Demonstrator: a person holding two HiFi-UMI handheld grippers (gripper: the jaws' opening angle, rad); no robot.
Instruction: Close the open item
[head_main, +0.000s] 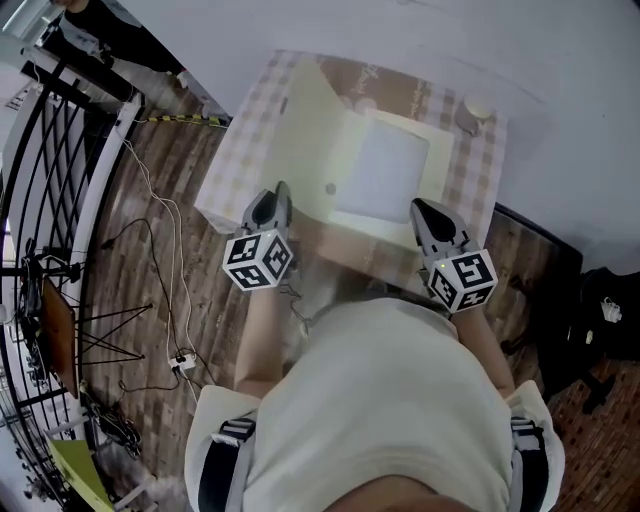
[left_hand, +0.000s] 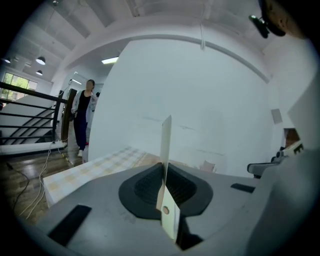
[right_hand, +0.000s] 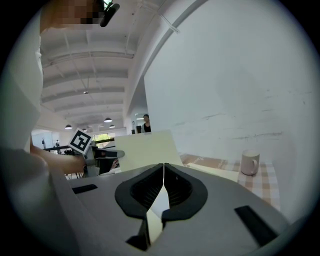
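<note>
- Two-handed gripping of a cream cardboard box (head_main: 440, 140), lying open on the checked tablecloth (head_main: 250, 130) straight ahead at 12 o'clock.
- Pinching the raised lid (head_main: 305, 130) with the left gripper (head_main: 282, 192) at about 7 o'clock of the box; in the left gripper view (left_hand: 164, 170), pressing the jaws almost together on the thin cream panel (left_hand: 166, 145), seen edge-on, with a small round hole just below the grip.
- Clamping the box's near edge with the right gripper (head_main: 420, 207) at about 5 o'clock; in the right gripper view (right_hand: 163, 170), squeezing the jaws nearly closed on a thin cream sheet, with nothing else between them.
- Judging the closing as barely begun: lid standing up along the 9 o'clock side of the base, apparently steep rather than lowered, and leaving the pale inside (head_main: 385, 175) fully exposed.
- Showing the same in the right gripper view, with the lid (right_hand: 145, 147) rising broad and tall at 11 o'clock, beyond the jaws.
- Leaving, as a judgement, the whole swing to do: bringing the lid over toward 3 o'clock, laying it flat on the base, then seating it along the rim while steadying the near edge.
- Noting a pale mug (head_main: 478, 110) at 1 o'clock, near the far corner but apart from the box and seemingly outside the lid's path.
</note>
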